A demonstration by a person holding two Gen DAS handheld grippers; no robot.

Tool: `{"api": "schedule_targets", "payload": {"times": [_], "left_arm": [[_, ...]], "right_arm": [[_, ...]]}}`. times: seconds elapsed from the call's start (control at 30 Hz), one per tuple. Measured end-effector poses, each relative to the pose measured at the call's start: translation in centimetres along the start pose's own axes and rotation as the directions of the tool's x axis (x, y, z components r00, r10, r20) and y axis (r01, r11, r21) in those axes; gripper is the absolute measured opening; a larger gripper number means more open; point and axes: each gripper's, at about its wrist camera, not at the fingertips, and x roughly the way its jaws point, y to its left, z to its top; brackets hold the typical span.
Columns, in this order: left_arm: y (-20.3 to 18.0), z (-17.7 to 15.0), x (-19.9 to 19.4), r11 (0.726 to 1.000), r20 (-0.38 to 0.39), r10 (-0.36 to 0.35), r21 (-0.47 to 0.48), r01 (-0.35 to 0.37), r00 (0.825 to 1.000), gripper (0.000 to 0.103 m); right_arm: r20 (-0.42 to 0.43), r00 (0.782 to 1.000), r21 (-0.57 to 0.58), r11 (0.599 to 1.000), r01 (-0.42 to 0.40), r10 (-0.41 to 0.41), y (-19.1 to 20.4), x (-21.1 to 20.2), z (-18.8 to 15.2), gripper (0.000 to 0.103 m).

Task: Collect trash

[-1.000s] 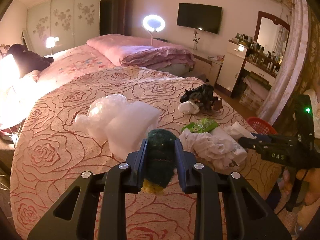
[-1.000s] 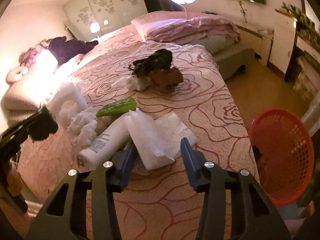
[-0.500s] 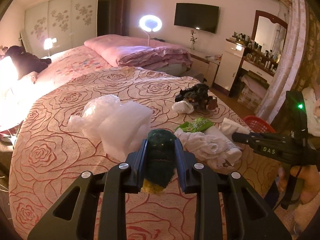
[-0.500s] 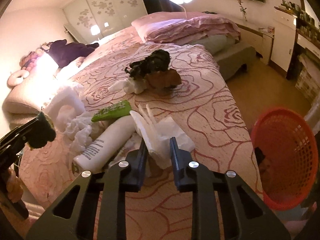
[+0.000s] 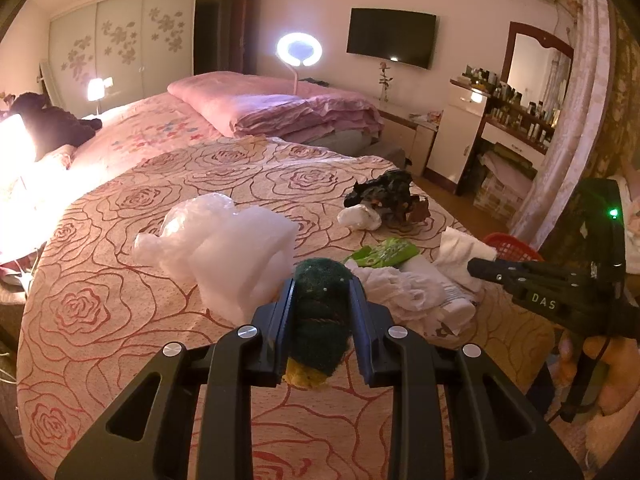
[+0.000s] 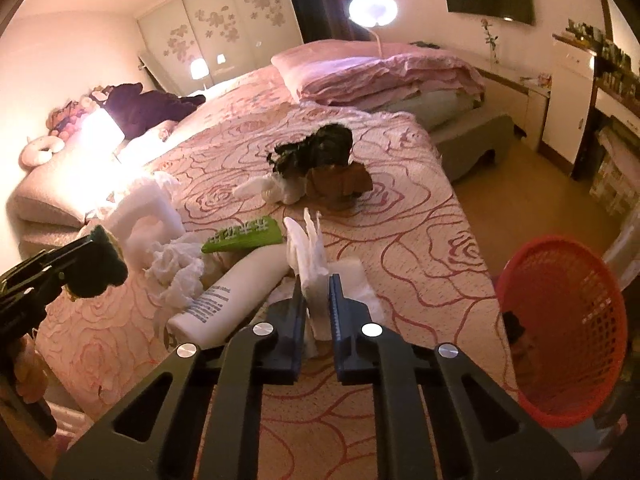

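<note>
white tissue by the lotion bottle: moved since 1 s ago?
Yes. The white tissue was lying flat on the bedspread; now it's bunched upright in the right gripper, beside the lotion bottle.

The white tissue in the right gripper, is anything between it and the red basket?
Nothing visible. The right gripper is shut on the white tissue; only bare bedspread and the bed's edge lie between it and the red basket beside the bed.

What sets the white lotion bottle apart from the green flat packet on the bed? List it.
The white plastic lotion bottle is a thick, rounded cylinder; the green flat packet is thin. The bottle is larger than the packet. The bottle bears blue print, the packet white print. Both lie flat on the rose-patterned bedspread among crumpled white tissue.
</note>
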Motion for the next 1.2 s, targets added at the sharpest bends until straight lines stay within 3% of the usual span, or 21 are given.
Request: {"api": "schedule_targets", "payload": {"times": [0.57, 0.97, 1.07, 1.13, 1.2], "left_arm": [[-1.8, 0.3, -1.1, 0.999, 0.016, -0.025, 0.022, 0.024, 1.000, 0.025], [-2.3, 0.2, -0.7, 0.999, 0.006, -0.030, 0.030, 0.029, 1.000, 0.025], [-2.3, 0.2, -0.7, 0.999, 0.004, -0.029, 0.028, 0.029, 1.000, 0.025], [-2.2, 0.1, -0.6, 0.999, 0.003, -0.030, 0.025, 0.030, 1.000, 0.025], [-2.2, 0.1, -0.6, 0.999, 0.002, -0.029, 0.024, 0.029, 1.000, 0.025]], "right_arm": [[0.096, 0.995, 0.022, 0.999, 0.025, -0.027, -0.4, -5.4, -0.6, 0.010], [-0.030, 0.999, 0.024, 0.999, 0.044, -0.043, -1.8, -2.3, -2.5, 0.013], [-0.055, 0.998, 0.016, 0.999, 0.038, -0.037, -1.6, -1.7, -2.9, 0.027], [-0.052, 0.997, 0.021, 0.998, 0.057, -0.055, -1.6, -1.6, -3.0, 0.042], [-0.037, 0.998, 0.043, 0.997, 0.062, -0.060, -1.9, -2.0, -3.0, 0.064]]}}
